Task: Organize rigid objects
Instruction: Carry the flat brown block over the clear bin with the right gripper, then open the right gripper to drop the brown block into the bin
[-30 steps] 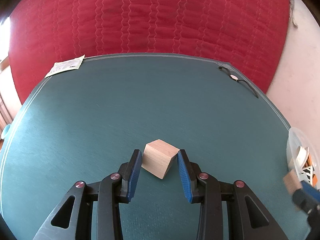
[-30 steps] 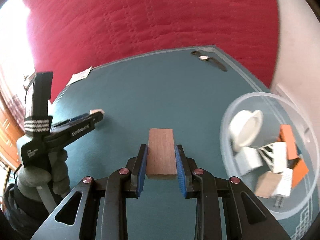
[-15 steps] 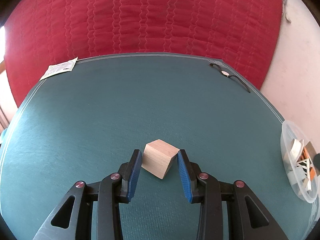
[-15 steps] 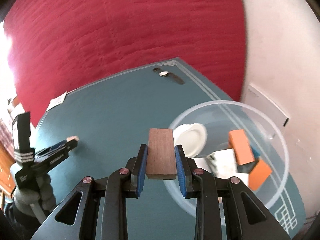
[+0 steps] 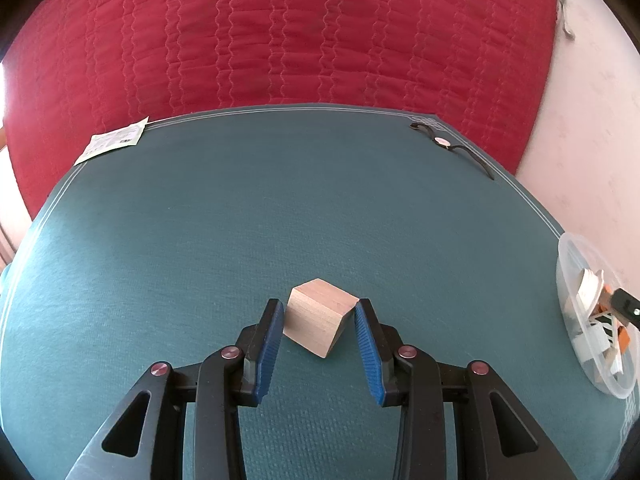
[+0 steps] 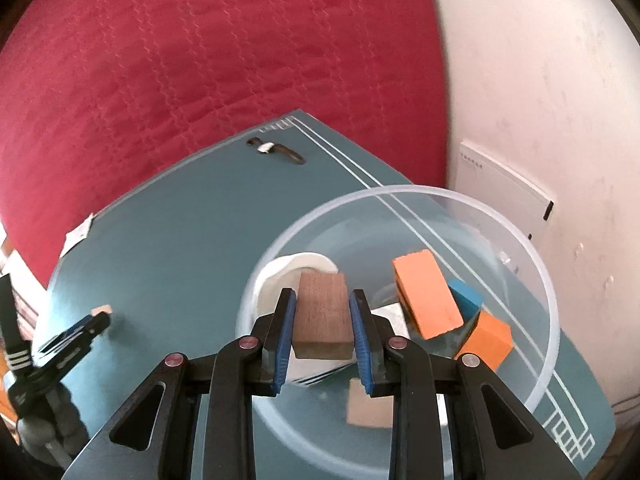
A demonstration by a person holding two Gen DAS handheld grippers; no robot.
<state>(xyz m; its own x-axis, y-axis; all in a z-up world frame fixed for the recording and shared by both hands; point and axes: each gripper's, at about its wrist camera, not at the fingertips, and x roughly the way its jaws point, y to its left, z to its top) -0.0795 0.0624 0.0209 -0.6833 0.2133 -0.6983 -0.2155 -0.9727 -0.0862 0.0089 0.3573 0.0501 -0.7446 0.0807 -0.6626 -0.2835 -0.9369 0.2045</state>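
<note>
Right gripper (image 6: 323, 316) now over bowl (image 6: 532, 264), seemingly.

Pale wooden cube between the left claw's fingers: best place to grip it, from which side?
The pale wooden cube sits turned, one vertical edge facing the left claw, so the blue pads meet it askew. Grip two opposite flat side faces, coming from above at the same downward slant, with the claw turned to square the pads to those faces.

The right gripper (image 6: 323, 320), clamped on the brown wooden block (image 6: 322, 322), has swung across from open tabletop to above the clear bowl (image 6: 536, 272), which a second ago lay off to its right. The block now hangs over the white cup (image 6: 280, 276), with the orange blocks (image 6: 426, 294) just right of the fingers.
</note>
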